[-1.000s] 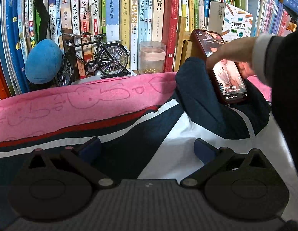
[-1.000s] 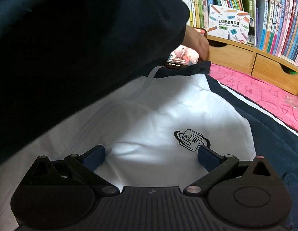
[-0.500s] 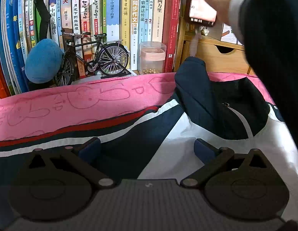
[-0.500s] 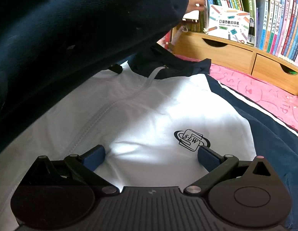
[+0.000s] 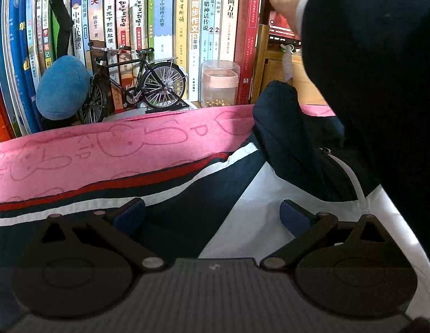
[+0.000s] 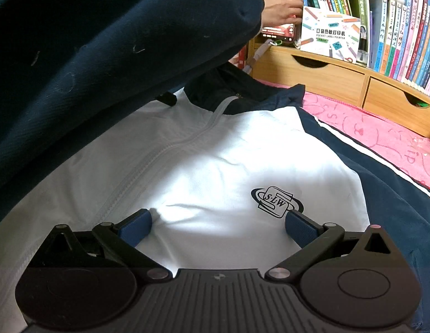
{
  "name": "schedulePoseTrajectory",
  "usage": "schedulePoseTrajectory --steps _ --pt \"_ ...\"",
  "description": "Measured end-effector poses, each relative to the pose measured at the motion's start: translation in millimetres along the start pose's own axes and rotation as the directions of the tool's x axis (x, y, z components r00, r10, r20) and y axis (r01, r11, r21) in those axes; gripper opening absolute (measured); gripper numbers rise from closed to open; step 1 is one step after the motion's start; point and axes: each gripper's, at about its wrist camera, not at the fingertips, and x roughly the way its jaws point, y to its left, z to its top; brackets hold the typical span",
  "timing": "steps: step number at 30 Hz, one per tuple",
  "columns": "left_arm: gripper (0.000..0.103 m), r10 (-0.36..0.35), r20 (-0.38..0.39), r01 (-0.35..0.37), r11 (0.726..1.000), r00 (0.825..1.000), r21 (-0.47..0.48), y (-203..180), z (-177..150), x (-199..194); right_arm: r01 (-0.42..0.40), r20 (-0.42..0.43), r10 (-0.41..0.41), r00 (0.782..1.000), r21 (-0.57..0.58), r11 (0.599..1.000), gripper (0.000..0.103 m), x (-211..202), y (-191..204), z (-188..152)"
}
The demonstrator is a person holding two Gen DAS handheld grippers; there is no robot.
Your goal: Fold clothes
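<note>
Phone now propped upper right, off our jacket — "S·L·W" logo; both grippers splayed, empty.

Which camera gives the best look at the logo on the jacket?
The right wrist view. The black logo lies unobstructed on the jacket's white front, just ahead of the right gripper. The left wrist view shows the jacket's collar and striped sleeve, but no logo.
</note>
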Motion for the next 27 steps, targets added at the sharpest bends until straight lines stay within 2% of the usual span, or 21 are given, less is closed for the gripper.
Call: schedulePoseTrajectory --steps 13,16,17,18,19,21,24,25,27 --pt "0.103 0.010 -0.003 -0.010 1.000 1.000 -0.001 -1.5 0.3 0.5 0.002 -0.001 -0.002 1.000 0.001 1.000 0.103 -0.3 0.8 0.5" --pt "0.103 -0.002 0.006 0.002 1.000 1.000 -0.027 4.3 1.7 0.1 0.003 -0.001 -0.003 1.000 0.001 1.000 0.103 -0.5 1.1 0.6" --pt "0.102 0.012 0.008 -0.011 0.999 1.000 -0.040 8.1 3.1 -0.5 0.003 -0.001 -0.003 1.000 0.002 1.000 0.103 -0.6 1.3 0.6" --pt "0.096 0.030 0.010 -0.030 0.998 0.999 -0.053 12.1 4.8 -1.2 0.004 -0.001 -0.004 1.000 0.002 1.000 0.103 -0.6 1.4 0.6" --pt "0.087 0.042 0.018 -0.040 0.996 0.999 -0.077 17.6 8.9 -7.3 0.004 -0.001 -0.004 1.000 0.003 1.000 0.103 -0.7 1.5 0.6" --pt "0.081 0.062 0.036 -0.057 0.990 0.997 -0.131 29.4 18.4 -22.3 0.004 -0.001 -0.004 1.000 0.003 1.000 0.103 -0.8 1.6 0.6" --pt "0.086 -0.024 0.138 0.055 0.973 0.990 -0.226 43.8 25.3 -72.6 0.005 -0.001 -0.005 1.000 0.004 1.000 0.103 -1.1 1.8 0.5" --pt "0.090 -0.020 0.156 0.056 0.972 0.988 -0.230 41.0 22.8 -91.7 0.005 -0.001 -0.005 1.000 0.004 1.000 0.103 -1.1 1.8 0.5" --pt "0.092 0.013 0.161 0.015 0.984 0.987 -0.175 26.8 12.0 -122.7 0.006 -0.001 -0.006 1.000 0.004 1.000 0.103 -1.1 1.9 0.5"
